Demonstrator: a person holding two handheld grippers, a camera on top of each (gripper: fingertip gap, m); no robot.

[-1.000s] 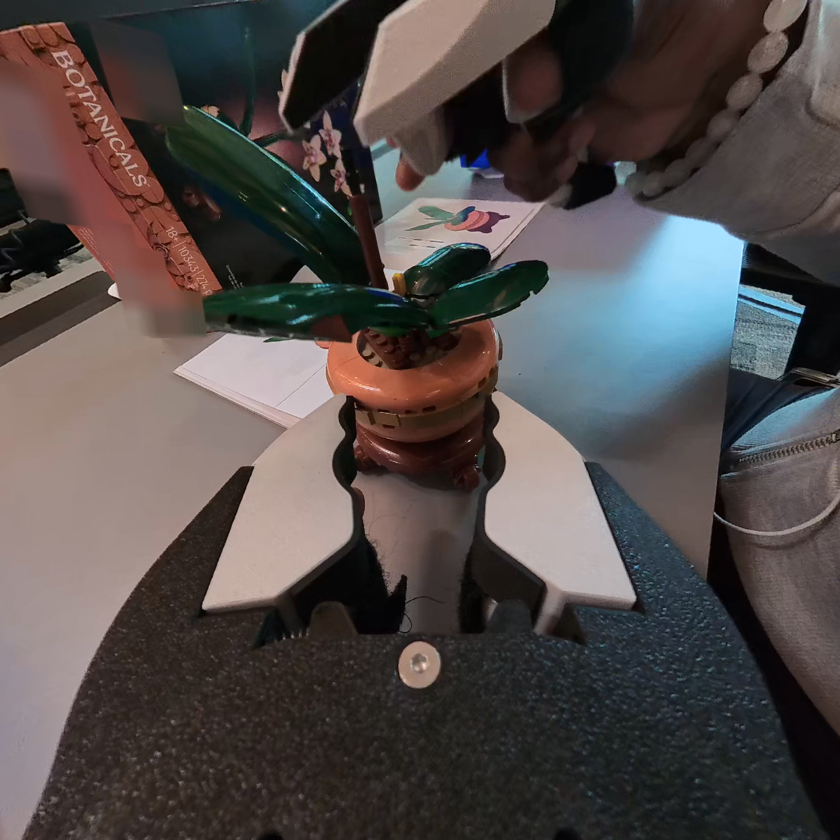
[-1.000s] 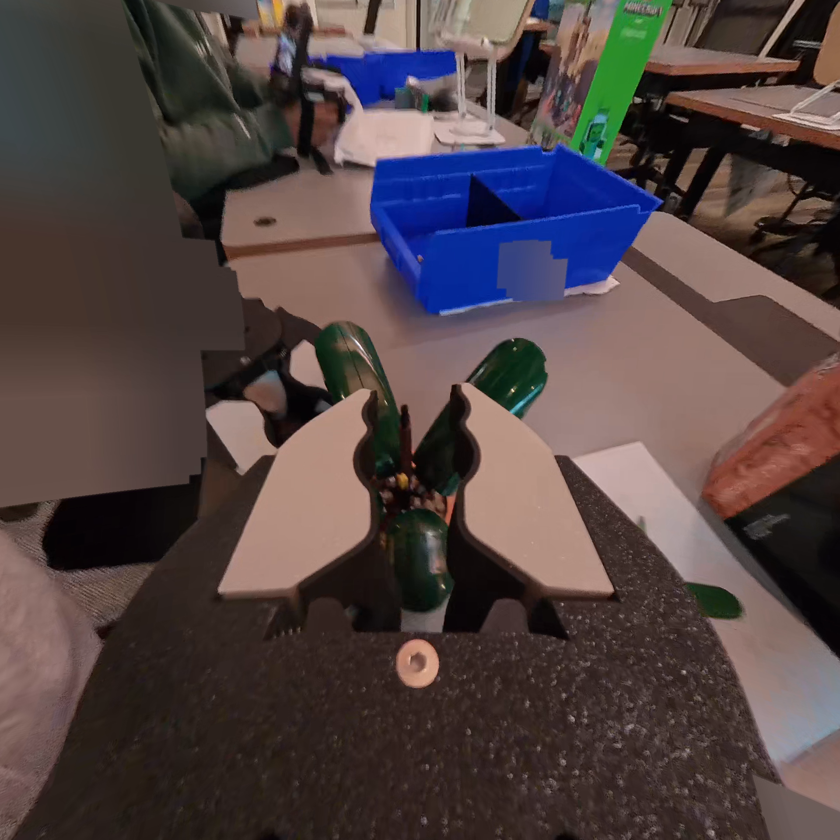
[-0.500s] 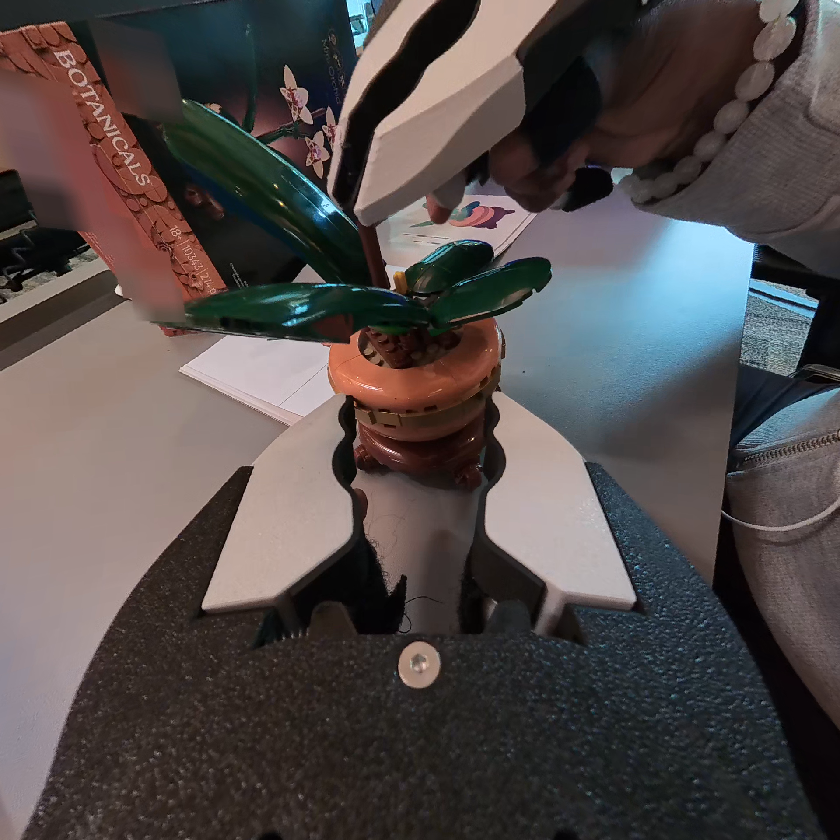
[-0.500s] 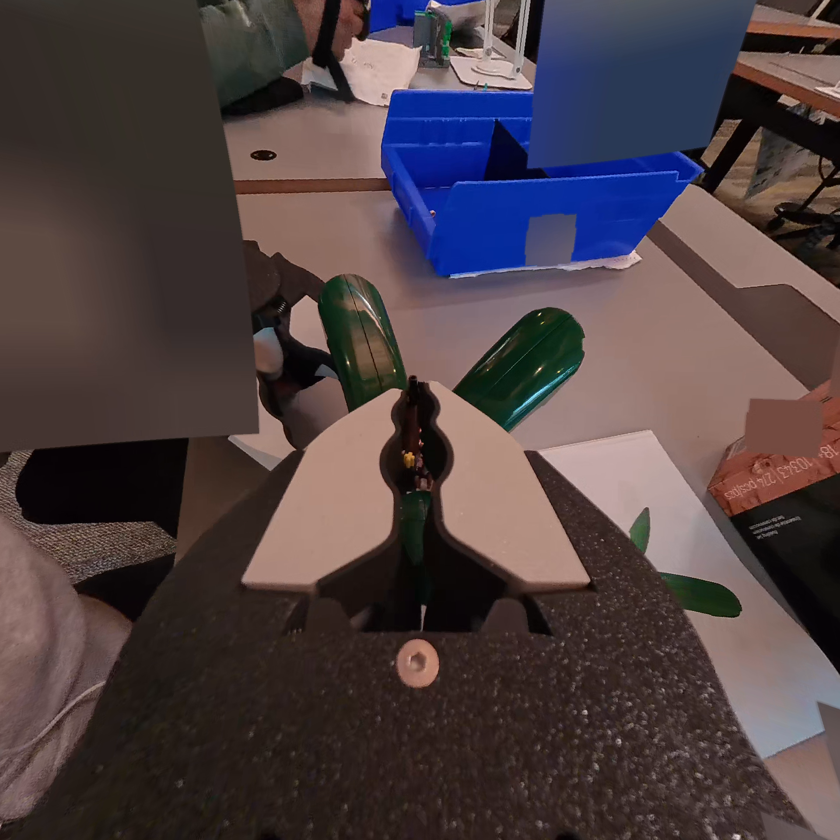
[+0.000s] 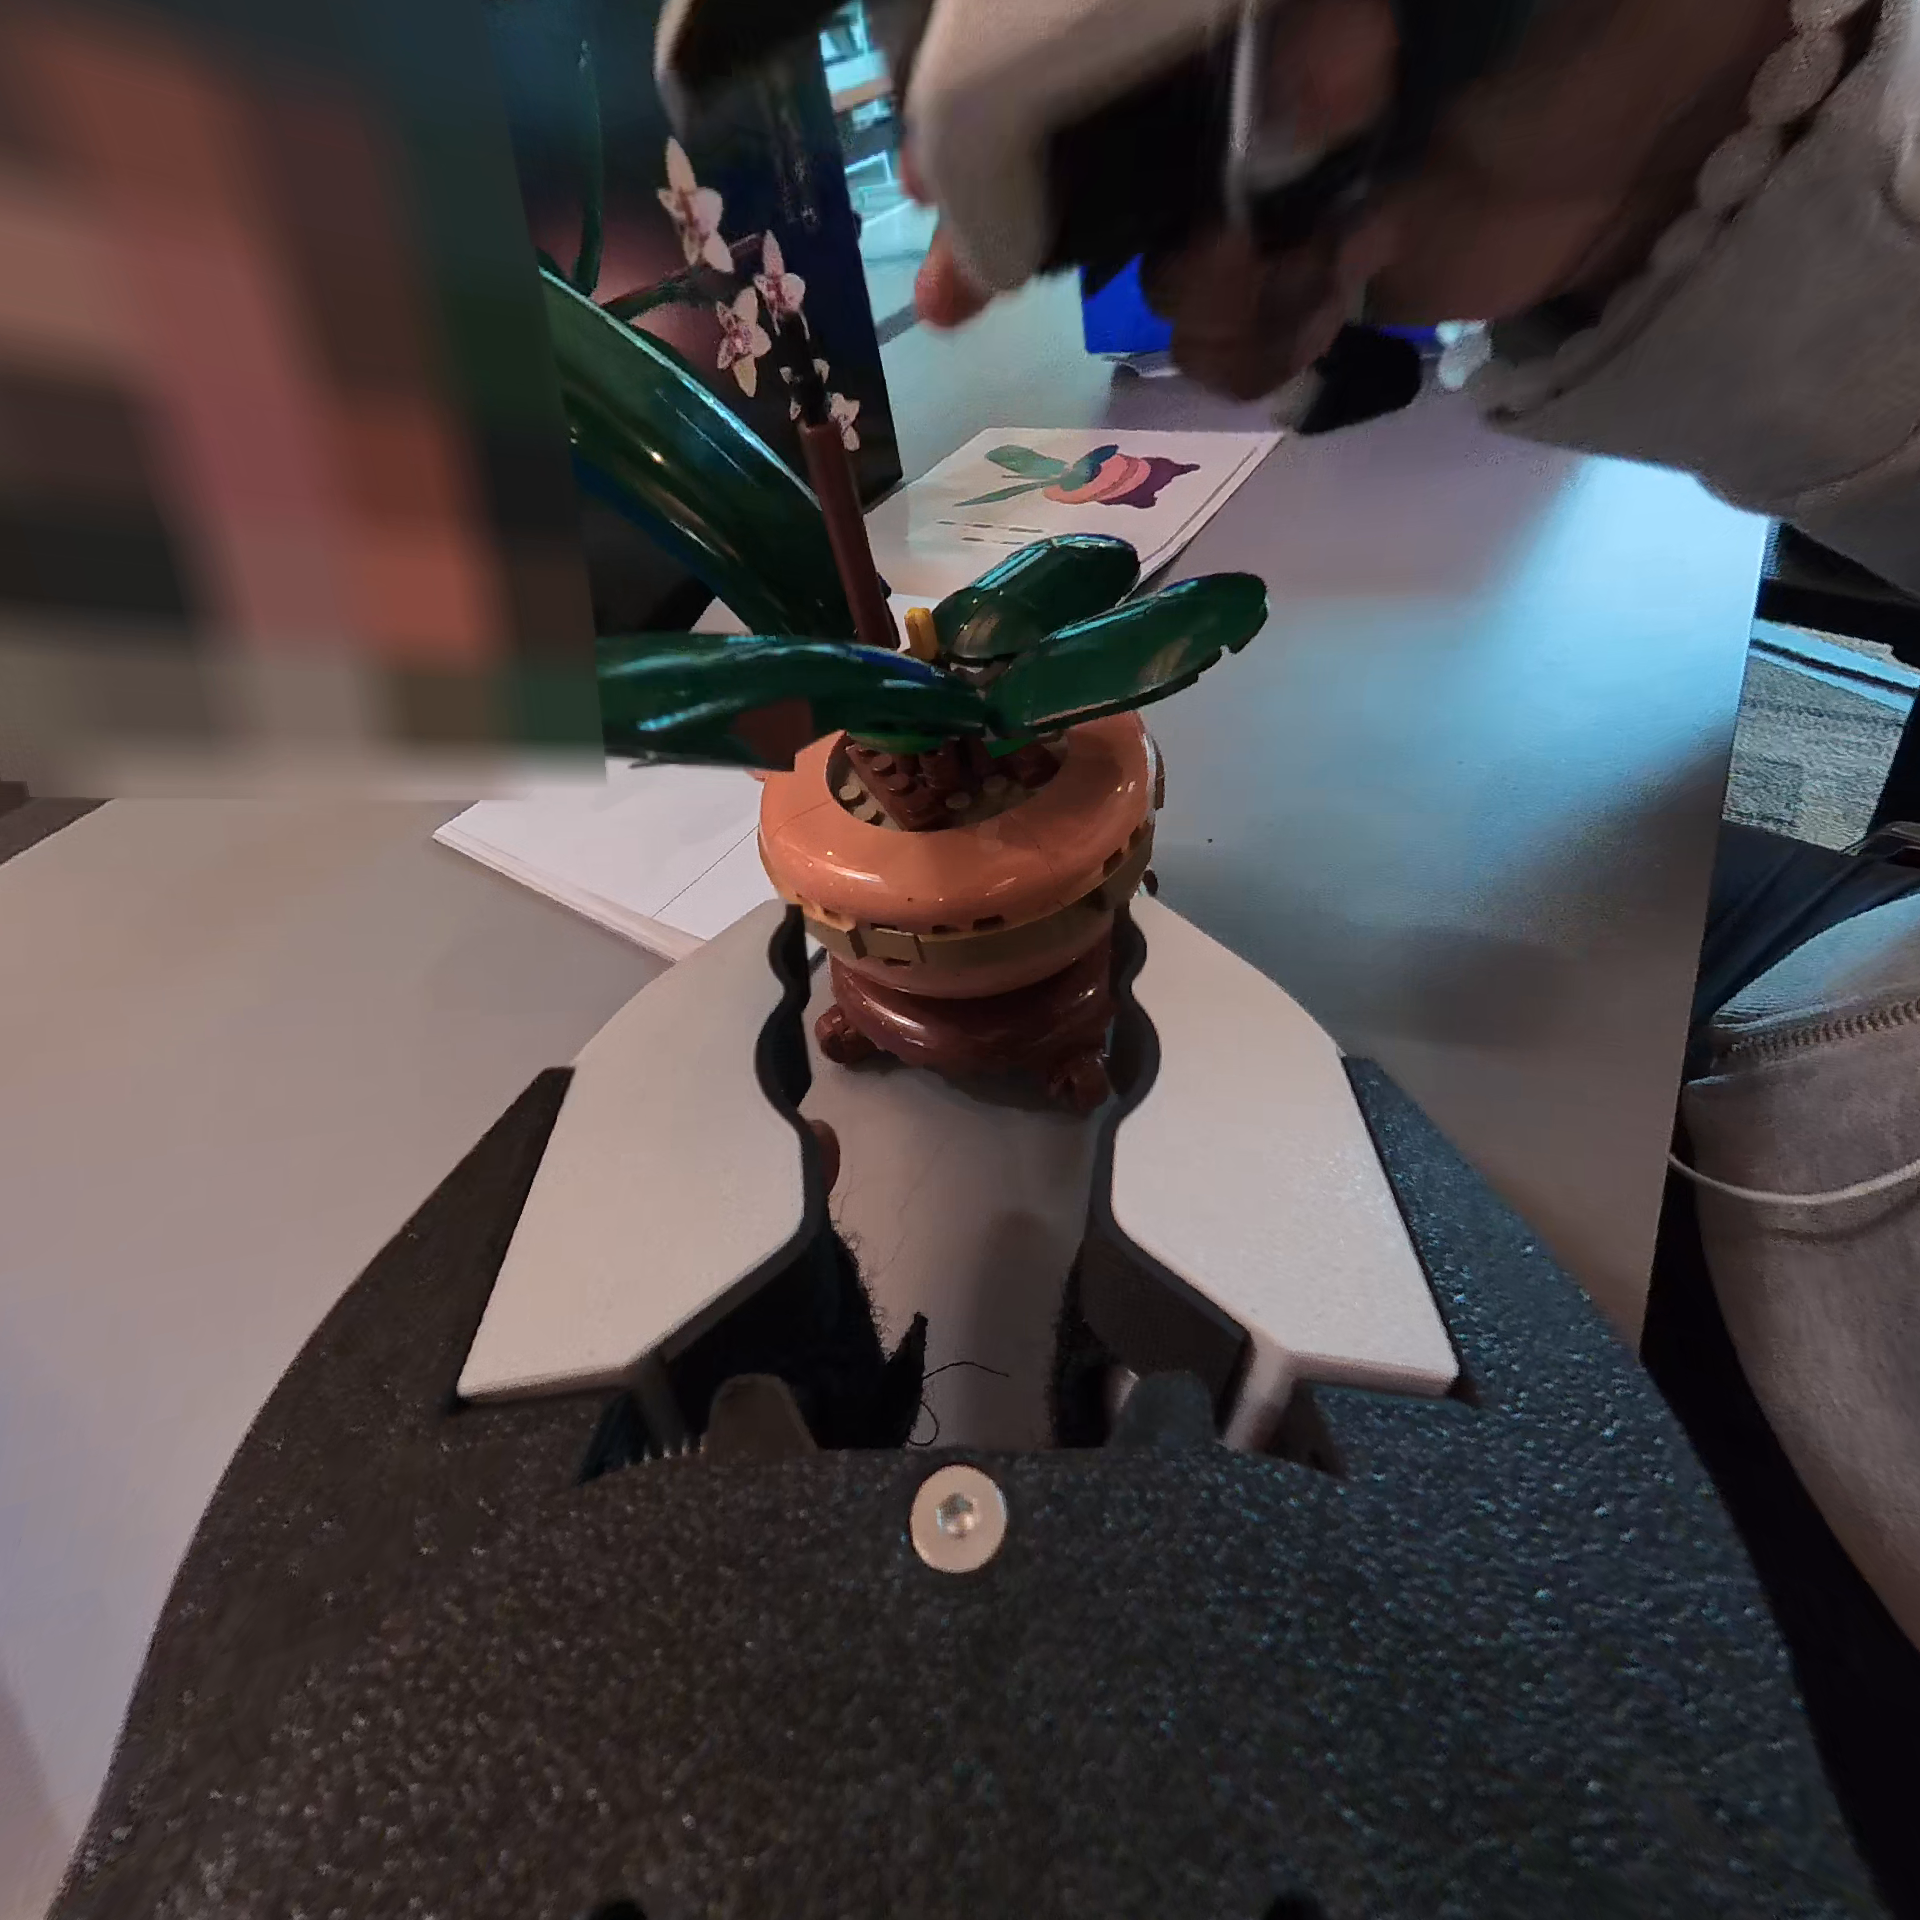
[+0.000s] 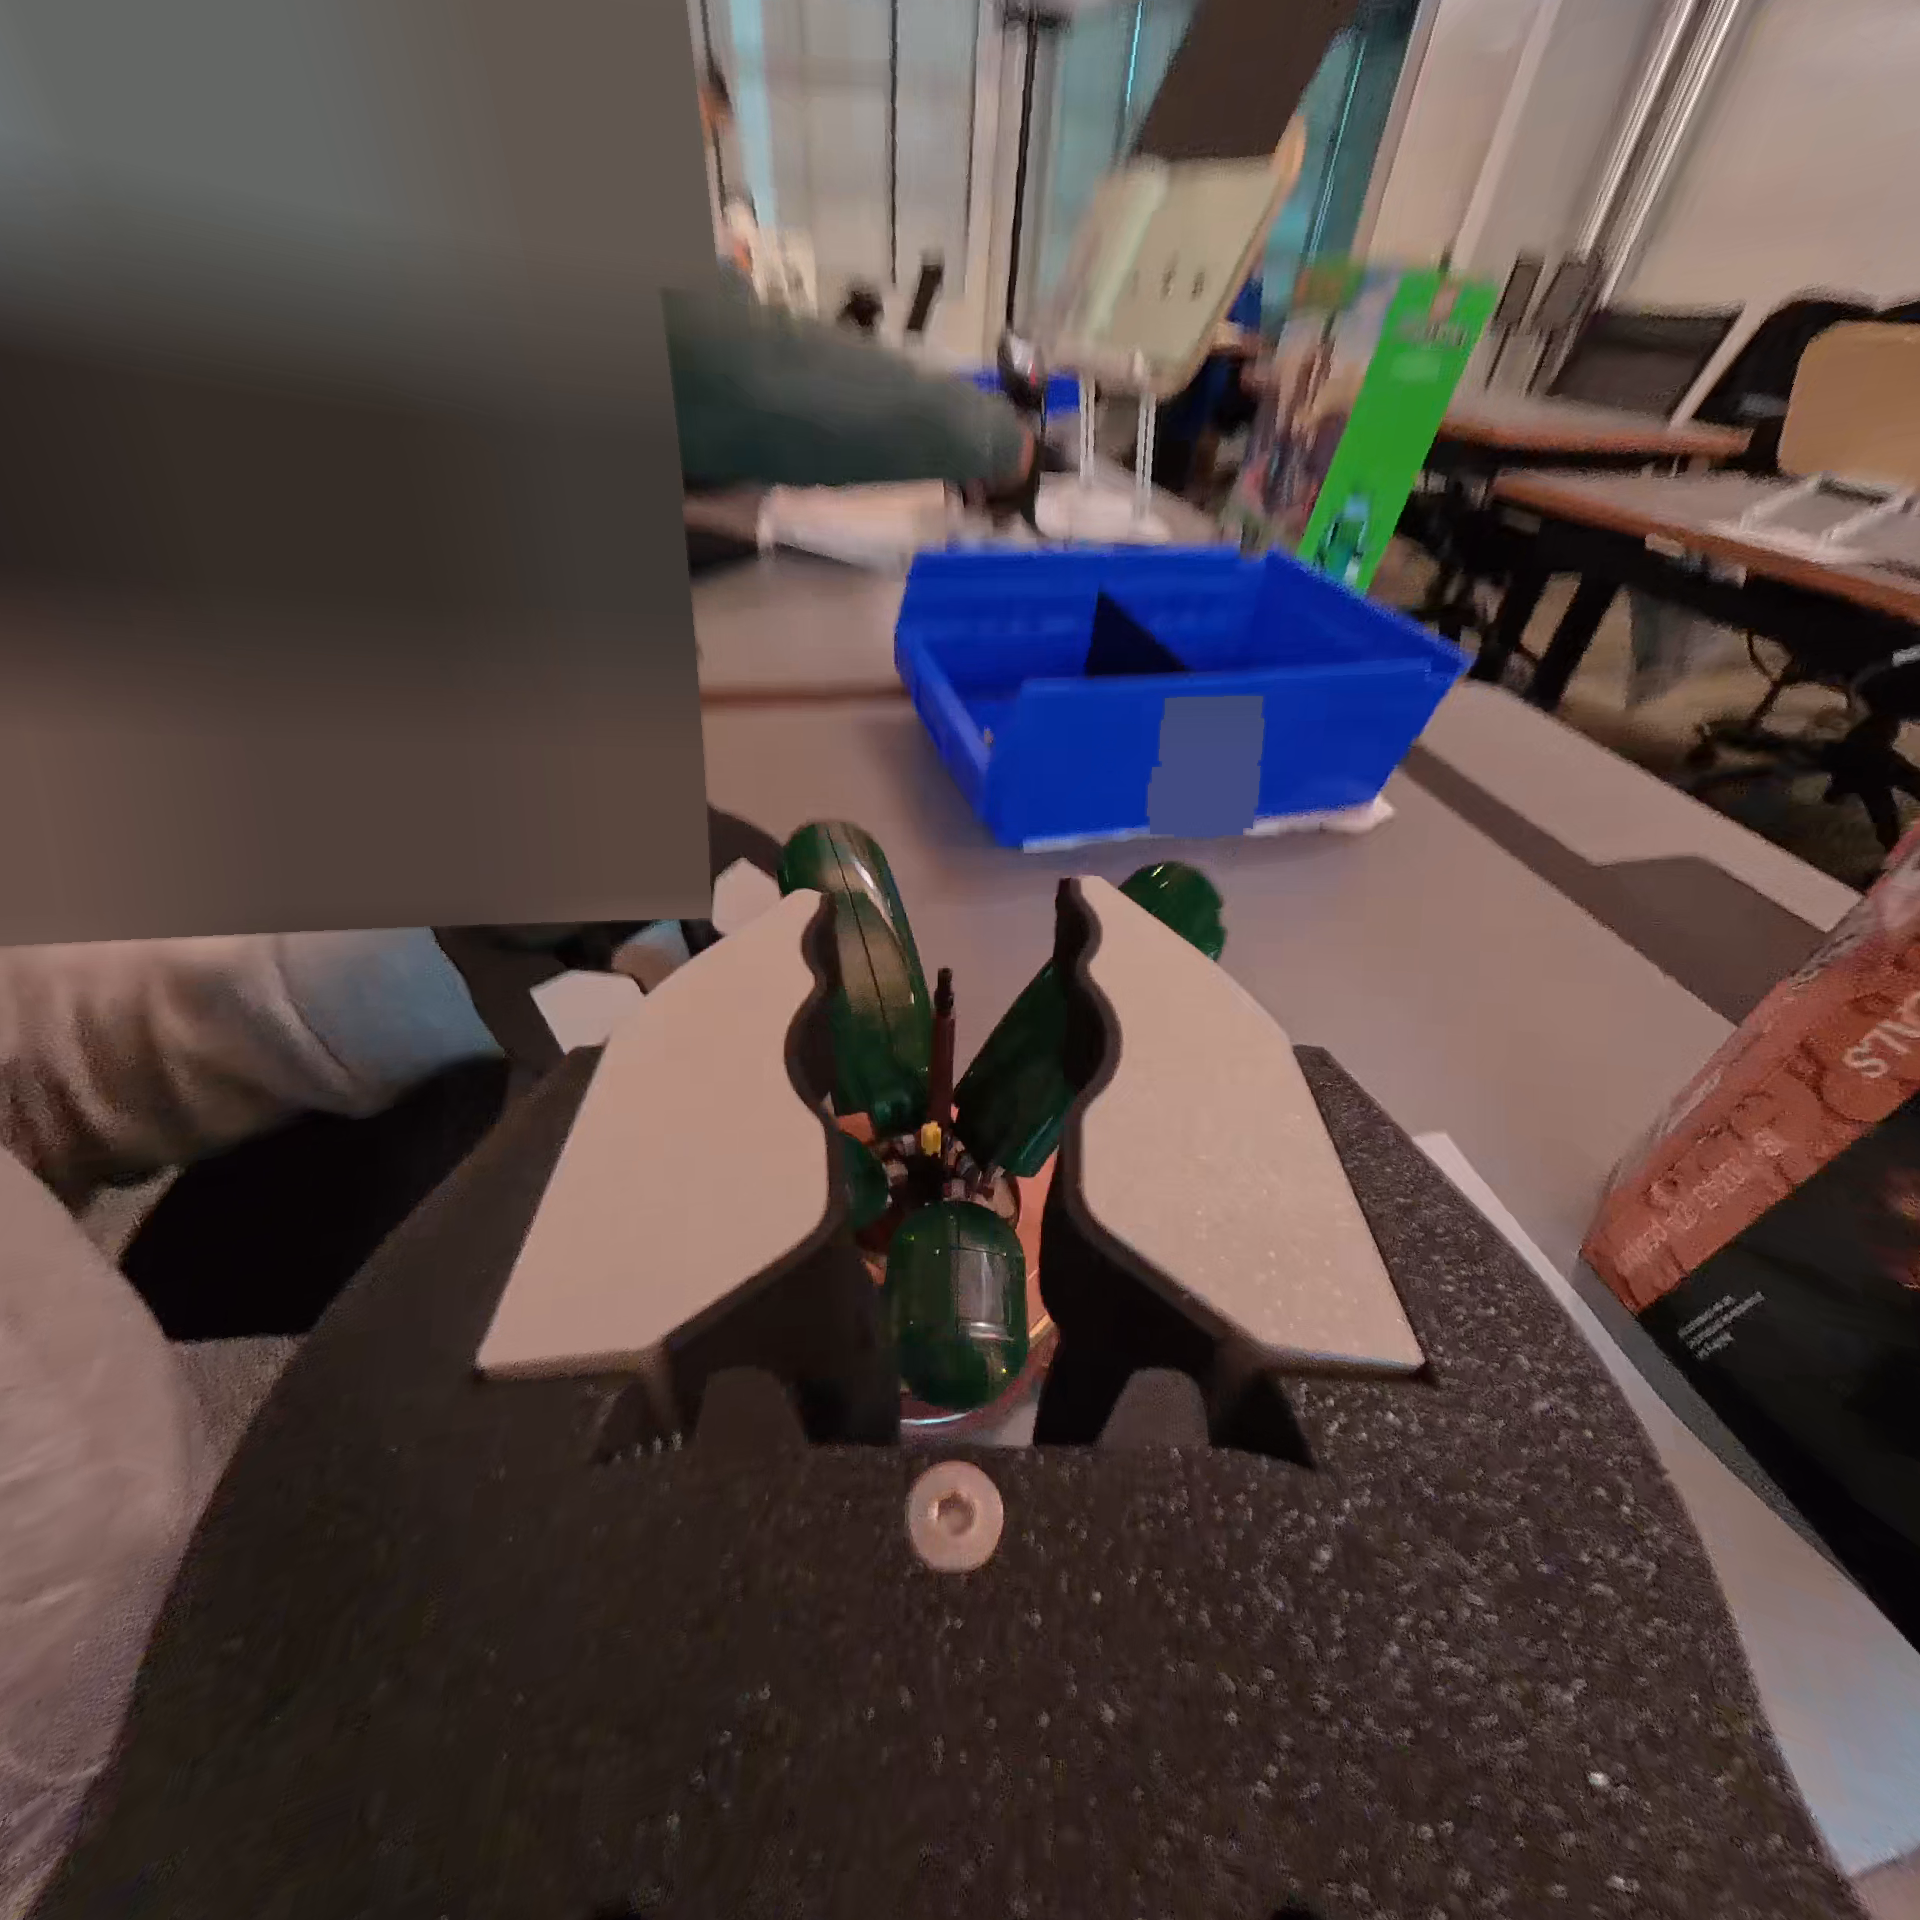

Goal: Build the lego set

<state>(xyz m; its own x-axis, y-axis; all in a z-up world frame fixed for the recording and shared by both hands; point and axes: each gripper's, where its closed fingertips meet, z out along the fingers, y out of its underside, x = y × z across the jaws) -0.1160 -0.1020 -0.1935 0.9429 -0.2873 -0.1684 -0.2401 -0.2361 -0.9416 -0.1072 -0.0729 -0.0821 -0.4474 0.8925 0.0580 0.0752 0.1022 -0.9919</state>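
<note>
- The left gripper [image 5: 956,977] is clamped on the lego pot [image 5: 956,862]; its two fingers [image 5: 675,1143] press the pot's sides, and the pot stands on the desk [image 5: 260,1039].
- A brown stem [image 5: 847,540] is seen rising upright from the pot among dark green leaves [image 5: 1122,644].
- The right gripper [image 6: 940,997] is held above the plant, its fingers [image 6: 1195,1143] spread apart on either side of the stem and gripping nothing.
- Farther off, a blue bin [image 6: 1174,707] is set on the desk.

You had soft, cool daylight on the grey table [image 5: 1403,790], with glare on the green leaves [image 5: 1122,644]. Your right gripper [image 5: 997,156] smeared with motion blur overhead. Background windows [image 6: 1558,125] streaked, and the wide lens bowed both frames' edges.
</note>
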